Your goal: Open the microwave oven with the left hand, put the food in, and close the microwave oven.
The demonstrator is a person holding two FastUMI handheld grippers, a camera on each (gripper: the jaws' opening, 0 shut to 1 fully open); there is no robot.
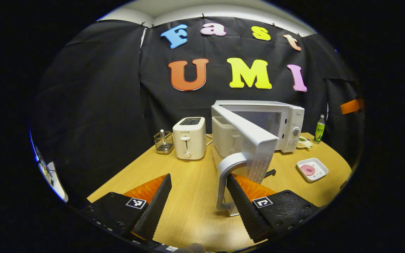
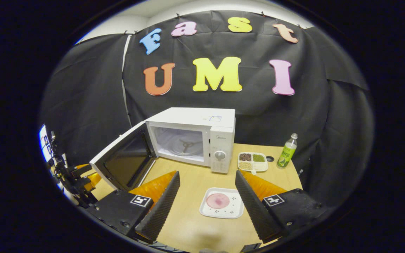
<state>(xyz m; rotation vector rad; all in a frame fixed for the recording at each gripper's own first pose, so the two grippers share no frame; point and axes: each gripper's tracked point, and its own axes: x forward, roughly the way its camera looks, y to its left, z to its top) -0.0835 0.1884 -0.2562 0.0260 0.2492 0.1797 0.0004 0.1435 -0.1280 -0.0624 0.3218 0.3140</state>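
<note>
Desk (image 1: pixel 188 211) from your left gripper view, left to right: one wire basket (image 1: pixel 164 142), one toaster (image 1: pixel 189 138), then the microwave oven (image 1: pixel 287 123) with its door (image 1: pixel 248 144) swung wide toward you, edge-on, its long side standing upright. The door's handle (image 1: pixel 227 179) sits just beside the right finger of your left hand-held gripper (image 1: pixel 199 198); the fingers stand well apart, and you cannot quite tell whether that finger touches the handle. Right of the oven lie one sectioned dish (image 1: pixel 304 142), one green bottle (image 1: pixel 319 129), and nearer you one white plate (image 1: pixel 312 169) carrying one pink round of food (image 1: pixel 308 169).

In your right gripper view the door (image 2: pixel 125 158) hangs open at the left, inner face turned to you, and the oven's cavity (image 2: pixel 181 144) faces forward with its long axis running left to right. Your right hand-held gripper (image 2: pixel 207 202) is spread wide, holding nothing, with the plate (image 2: pixel 222 207) lying flat on the desk (image 2: pixel 188 228) between its fingers, food (image 2: pixel 218 200) upon it. The sectioned dish (image 2: pixel 252 161) and bottle (image 2: pixel 287 151) stand at the right.
</note>
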